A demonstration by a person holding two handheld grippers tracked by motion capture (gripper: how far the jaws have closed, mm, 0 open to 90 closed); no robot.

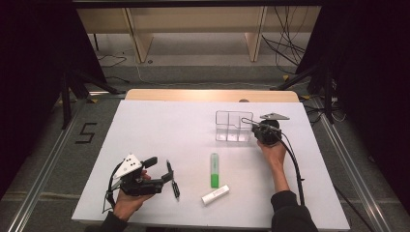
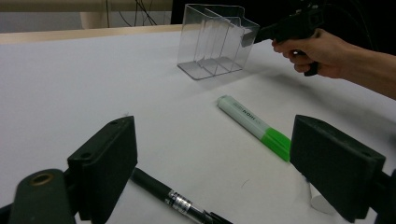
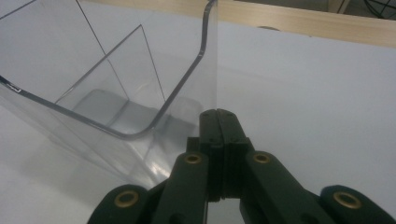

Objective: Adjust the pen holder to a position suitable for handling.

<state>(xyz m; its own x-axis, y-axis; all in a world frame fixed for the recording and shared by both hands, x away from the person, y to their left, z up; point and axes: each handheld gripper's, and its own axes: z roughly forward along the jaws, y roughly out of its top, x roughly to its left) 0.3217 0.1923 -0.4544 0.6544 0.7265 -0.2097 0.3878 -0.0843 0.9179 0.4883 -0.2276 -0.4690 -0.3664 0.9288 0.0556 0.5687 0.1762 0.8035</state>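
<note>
The right claw (image 1: 255, 127) is pressed together on the right wall of the clear organizer (image 1: 233, 126); in the right gripper view the thin wall edge runs down between the closed jaws. The organizer (image 3: 116, 84) stands upright at 1 o'clock from the desk centre, with 3 compartments visible in the left gripper view. The rear edge of the desk (image 1: 159, 130) lies near the organizer at 12 o'clock, with a bare strip between them.

The left claw (image 1: 164, 170) is spread and holds nothing. It rests at 7 o'clock, close to the front desk edge. A black pen (image 1: 172, 181) lies just beside it, passing under the left jaw in the left gripper view.

A green highlighter (image 1: 213, 170) lies near 6 o'clock, well apart from the organizer. A white tube (image 1: 215, 195) lies just beside it, nearer the front edge.

The surface is a white sheet over a wooden top. Open room extends from centre to 10 o'clock. The floor at 9 o'clock carries a taped numeral 5 (image 1: 85, 133). Cables (image 1: 285, 48) lie on the floor at 1 o'clock.
</note>
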